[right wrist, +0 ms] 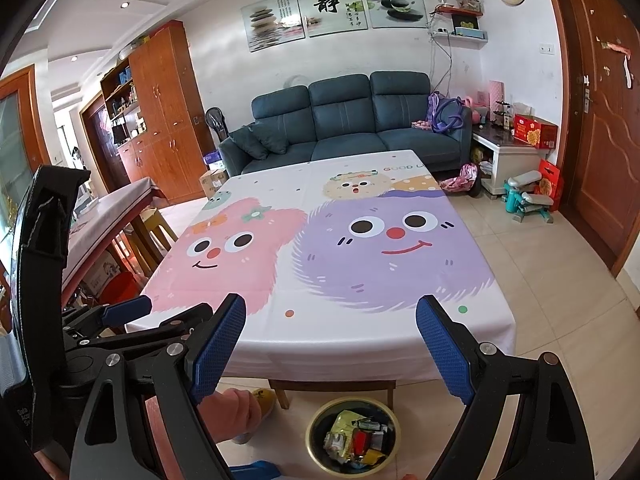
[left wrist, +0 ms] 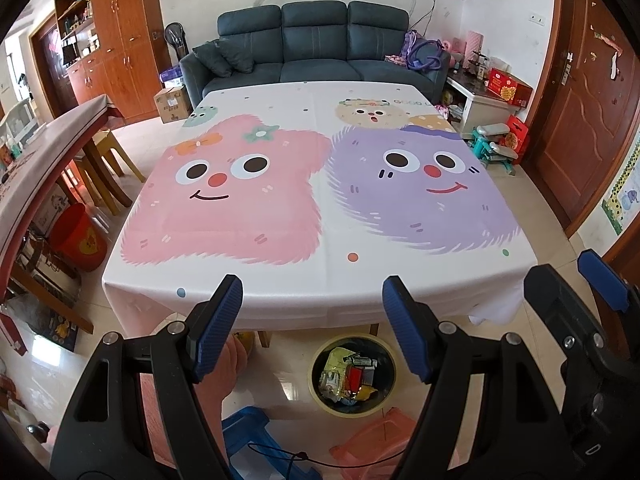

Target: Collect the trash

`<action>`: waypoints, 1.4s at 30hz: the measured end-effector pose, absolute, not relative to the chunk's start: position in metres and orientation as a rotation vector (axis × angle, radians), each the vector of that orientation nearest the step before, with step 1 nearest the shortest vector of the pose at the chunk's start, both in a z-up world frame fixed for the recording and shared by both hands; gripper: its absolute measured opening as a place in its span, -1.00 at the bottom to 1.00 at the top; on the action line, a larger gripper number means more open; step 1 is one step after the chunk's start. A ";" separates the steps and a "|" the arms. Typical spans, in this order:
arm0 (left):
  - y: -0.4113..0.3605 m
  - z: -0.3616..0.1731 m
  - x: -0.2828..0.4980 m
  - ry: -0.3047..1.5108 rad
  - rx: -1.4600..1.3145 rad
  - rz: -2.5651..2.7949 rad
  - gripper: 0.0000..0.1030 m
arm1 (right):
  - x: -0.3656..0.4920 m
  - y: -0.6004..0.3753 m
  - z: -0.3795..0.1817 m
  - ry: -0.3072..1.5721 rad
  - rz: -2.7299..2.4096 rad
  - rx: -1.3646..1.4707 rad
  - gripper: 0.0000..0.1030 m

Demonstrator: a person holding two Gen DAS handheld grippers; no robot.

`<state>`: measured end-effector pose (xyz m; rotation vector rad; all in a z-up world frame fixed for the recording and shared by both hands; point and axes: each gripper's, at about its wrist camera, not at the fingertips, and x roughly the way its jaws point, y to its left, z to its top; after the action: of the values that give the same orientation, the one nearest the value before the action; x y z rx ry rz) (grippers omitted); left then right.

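The trash is several crumpled wrappers (left wrist: 352, 376) lying in a round yellow-rimmed bin (left wrist: 313, 376) on the floor, just below the table's near edge. The table (left wrist: 328, 120) wears a cartoon cloth with a pink and a purple face, and no litter shows on it. My left gripper (left wrist: 312, 312) hovers at that near edge, above the bin, open with nothing between its blue pads. My right gripper (right wrist: 332, 344) hangs beside it, equally open and empty. The bin (right wrist: 310, 436) and the wrappers (right wrist: 356, 440) also show below it. Each gripper appears at the edge of the other's view.
A person's pink-clad knee (left wrist: 224, 368) and yellow slipper (right wrist: 264, 400) are left of the bin. A blue stool (left wrist: 244, 432) and an orange stool (left wrist: 376, 440) sit close by. A second table (left wrist: 48, 152) and red bucket (left wrist: 80, 240) stand left; a blue sofa (left wrist: 320, 48) is behind.
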<state>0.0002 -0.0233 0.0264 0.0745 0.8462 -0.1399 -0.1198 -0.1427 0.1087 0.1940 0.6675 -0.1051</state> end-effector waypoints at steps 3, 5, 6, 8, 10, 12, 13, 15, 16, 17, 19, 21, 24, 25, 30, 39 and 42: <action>-0.023 0.026 0.000 0.845 0.074 -0.139 0.36 | -0.120 -0.142 0.109 0.669 -0.109 0.193 0.71; -0.023 0.026 0.000 0.847 0.073 -0.142 0.36 | -0.120 -0.142 0.109 0.667 -0.108 0.196 0.71; -0.023 0.026 0.000 0.848 0.074 -0.142 0.36 | -0.120 -0.141 0.109 0.668 -0.108 0.195 0.71; -0.023 0.026 0.000 0.848 0.076 -0.141 0.36 | -0.120 -0.142 0.109 0.667 -0.108 0.195 0.71; -0.023 0.025 -0.002 0.850 0.074 -0.138 0.36 | -0.120 -0.141 0.108 0.668 -0.108 0.196 0.71; -0.023 0.025 -0.002 0.852 0.073 -0.137 0.36 | -0.120 -0.142 0.109 0.668 -0.108 0.195 0.71; -0.024 0.024 -0.003 0.853 0.074 -0.136 0.36 | -0.120 -0.142 0.109 0.667 -0.108 0.195 0.71; -0.024 0.023 -0.005 0.855 0.073 -0.134 0.36 | -0.120 -0.141 0.109 0.667 -0.108 0.195 0.71; -0.024 0.023 -0.004 0.854 0.071 -0.134 0.36 | -0.120 -0.142 0.109 0.667 -0.107 0.196 0.71; -0.024 0.023 -0.004 0.855 0.069 -0.134 0.36 | -0.120 -0.142 0.109 0.667 -0.107 0.195 0.71; -0.024 0.023 -0.004 0.854 0.072 -0.134 0.36 | -0.119 -0.142 0.109 0.668 -0.108 0.194 0.71; -0.024 0.023 -0.004 0.854 0.072 -0.134 0.36 | -0.119 -0.141 0.109 0.668 -0.107 0.195 0.71; -0.024 0.023 -0.004 0.857 0.071 -0.133 0.36 | -0.119 -0.141 0.109 0.669 -0.108 0.194 0.71; -0.024 0.023 -0.004 0.856 0.072 -0.133 0.36 | -0.119 -0.141 0.108 0.670 -0.108 0.194 0.71; -0.024 0.018 -0.008 0.862 0.077 -0.130 0.36 | -0.120 -0.142 0.108 0.671 -0.106 0.194 0.71; -0.024 0.017 -0.007 0.867 0.078 -0.128 0.36 | -0.120 -0.142 0.109 0.673 -0.104 0.194 0.71; -0.025 0.017 -0.007 0.866 0.078 -0.127 0.36 | -0.120 -0.143 0.109 0.673 -0.103 0.193 0.71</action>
<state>-0.0074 -0.0246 0.0172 0.0780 0.8657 -0.1275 -0.1196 -0.1426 0.1089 0.1926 0.6726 -0.1032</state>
